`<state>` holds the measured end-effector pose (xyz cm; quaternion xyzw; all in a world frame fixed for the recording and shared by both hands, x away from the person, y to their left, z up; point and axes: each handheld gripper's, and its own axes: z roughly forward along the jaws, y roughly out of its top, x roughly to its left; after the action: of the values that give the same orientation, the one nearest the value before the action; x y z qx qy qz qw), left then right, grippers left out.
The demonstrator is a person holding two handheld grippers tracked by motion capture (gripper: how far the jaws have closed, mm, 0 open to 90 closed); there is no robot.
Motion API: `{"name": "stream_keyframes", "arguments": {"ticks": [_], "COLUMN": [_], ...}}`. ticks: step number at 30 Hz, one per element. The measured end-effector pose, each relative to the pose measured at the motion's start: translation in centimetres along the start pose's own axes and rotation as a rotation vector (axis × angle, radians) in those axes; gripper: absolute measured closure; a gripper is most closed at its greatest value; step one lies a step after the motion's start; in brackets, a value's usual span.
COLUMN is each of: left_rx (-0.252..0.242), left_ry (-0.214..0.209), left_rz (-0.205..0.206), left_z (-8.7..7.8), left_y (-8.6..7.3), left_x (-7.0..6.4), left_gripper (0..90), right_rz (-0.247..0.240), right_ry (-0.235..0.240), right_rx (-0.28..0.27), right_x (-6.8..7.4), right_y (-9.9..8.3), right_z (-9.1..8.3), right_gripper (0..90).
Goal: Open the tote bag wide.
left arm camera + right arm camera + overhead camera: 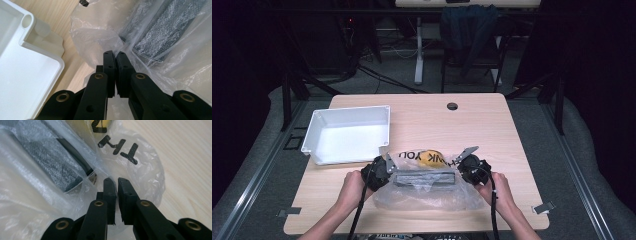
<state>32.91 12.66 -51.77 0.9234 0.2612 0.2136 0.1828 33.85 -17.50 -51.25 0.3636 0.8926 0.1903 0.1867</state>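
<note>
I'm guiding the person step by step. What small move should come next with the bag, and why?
Probably lift both ends together: the left gripper and right gripper each look pinched shut on the plastic bag, and the white bin stands beside it.

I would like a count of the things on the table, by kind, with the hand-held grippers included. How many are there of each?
White plastic tray: 1
Clear plastic bag with black printed letters: 1
Dark flat item inside the bag: 1
Yellow item inside the bag: 1
Hand-held grippers: 2, left hand-held gripper and right hand-held gripper, each at one end of the bag
Total: 6
</note>
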Motion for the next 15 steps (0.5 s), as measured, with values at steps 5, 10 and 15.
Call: {"name": "stream_keyframes", "arguments": {"ticks": [5, 10, 15], "left_rx": [0.006, 0.020, 0.049], "left_ry": [0.018, 0.012, -0.002], "left_rz": [-0.017, -0.027, -0.041], "left_z": [0.4, 1.2, 1.9], "left_y": [0.2, 0.4, 0.3], "left_x": [0.4, 0.7, 1.0], "left_gripper": [88.1, 88.2, 88.2], "right_rz": [0.016, 0.043, 0.035], "right_ry": [-0.010, 0.035, 0.041], "right_rx": [0.009, 0.060, 0.102], "right_x": [-0.4, -0.9, -0.8], "right_y": [0.8, 0.8, 0.7], "right_z": [1.3, 2.4, 2.7], "right_gripper": [84.1, 81.2, 79.4]}}
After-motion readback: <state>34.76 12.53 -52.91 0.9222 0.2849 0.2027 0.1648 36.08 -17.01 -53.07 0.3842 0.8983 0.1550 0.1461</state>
